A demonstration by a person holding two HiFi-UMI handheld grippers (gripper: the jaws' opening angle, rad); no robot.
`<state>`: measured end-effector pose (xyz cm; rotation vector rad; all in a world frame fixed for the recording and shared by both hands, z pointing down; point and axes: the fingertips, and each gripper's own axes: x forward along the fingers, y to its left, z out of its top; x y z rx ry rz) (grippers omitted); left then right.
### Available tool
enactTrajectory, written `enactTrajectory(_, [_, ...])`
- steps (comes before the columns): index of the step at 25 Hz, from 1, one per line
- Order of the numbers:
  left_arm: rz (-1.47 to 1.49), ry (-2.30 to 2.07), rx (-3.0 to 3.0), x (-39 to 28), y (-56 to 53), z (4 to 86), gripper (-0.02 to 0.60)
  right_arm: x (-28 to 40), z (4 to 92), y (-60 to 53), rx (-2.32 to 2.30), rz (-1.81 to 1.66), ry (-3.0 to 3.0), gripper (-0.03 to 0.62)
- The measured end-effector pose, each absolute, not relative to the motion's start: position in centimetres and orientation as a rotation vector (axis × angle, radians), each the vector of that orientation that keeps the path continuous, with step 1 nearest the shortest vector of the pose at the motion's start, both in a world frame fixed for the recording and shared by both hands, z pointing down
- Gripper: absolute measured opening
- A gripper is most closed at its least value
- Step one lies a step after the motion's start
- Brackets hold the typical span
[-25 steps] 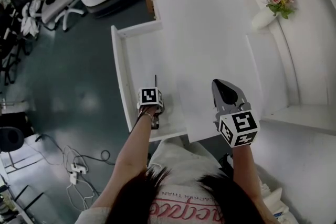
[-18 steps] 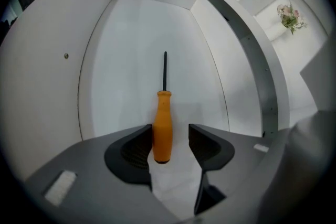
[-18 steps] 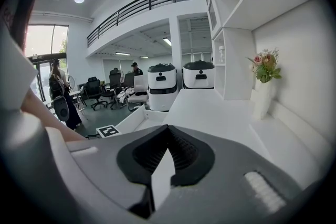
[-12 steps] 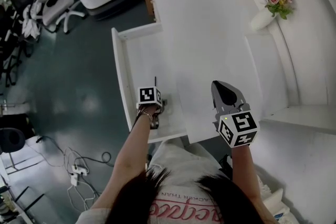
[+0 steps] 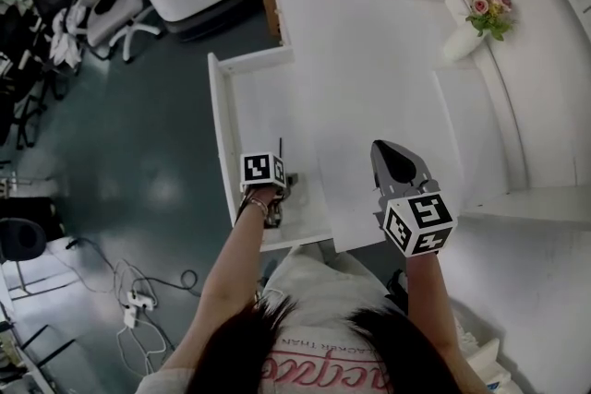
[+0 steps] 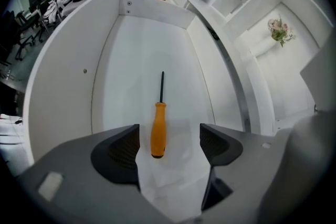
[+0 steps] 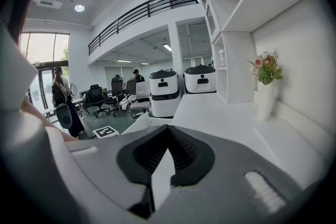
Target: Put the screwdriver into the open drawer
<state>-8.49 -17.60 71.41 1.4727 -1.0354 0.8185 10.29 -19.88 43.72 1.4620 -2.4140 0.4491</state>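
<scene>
Bright white workshop-office here, with a long white counter (image 5: 369, 60) and a drawer (image 5: 222, 152) pulled out on its left side over a dark floor. In the head view the left gripper (image 5: 275, 189) hangs nose-down over the near end of the drawer, and the screwdriver (image 5: 280, 148) shows as a thin dark shaft poking out past it. The right gripper (image 5: 397, 163) just floats over the counter edge doing nothing. Compared with a second ago the left one has lifted a bit, and the tool hasn't gone with it. The left gripper view makes that clear: the fingers (image 6: 118, 152) are spreading apart, and the orange handle lies flat on the drawer floor between them, touching neither one. So I'd say the drop is basically done and only backing out is left. The drawer is otherwise bare, so only its side walls and the counter lip are close by, and straight up looks like the safe exit. In the right gripper view the fingers (image 7: 181, 152) are pressed closed on nothing, facing white machines (image 7: 165, 89), office chairs and a flower vase (image 7: 262, 97) further along.
</scene>
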Motion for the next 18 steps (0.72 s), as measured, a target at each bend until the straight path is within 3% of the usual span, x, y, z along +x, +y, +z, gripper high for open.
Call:
enactTrajectory(7, [0.769,-1.059,1.535,-8.7,-17.9,68.9,0.343,9.8,42.4,-19.6,1.47,0.425,-2.451,0.002])
enactTrajectory(18, [0.74,-1.128,1.665,-9.4,-17.7,64.9,0.204,9.0,40.4,-18.7,1.466,0.365,-2.499,0.002])
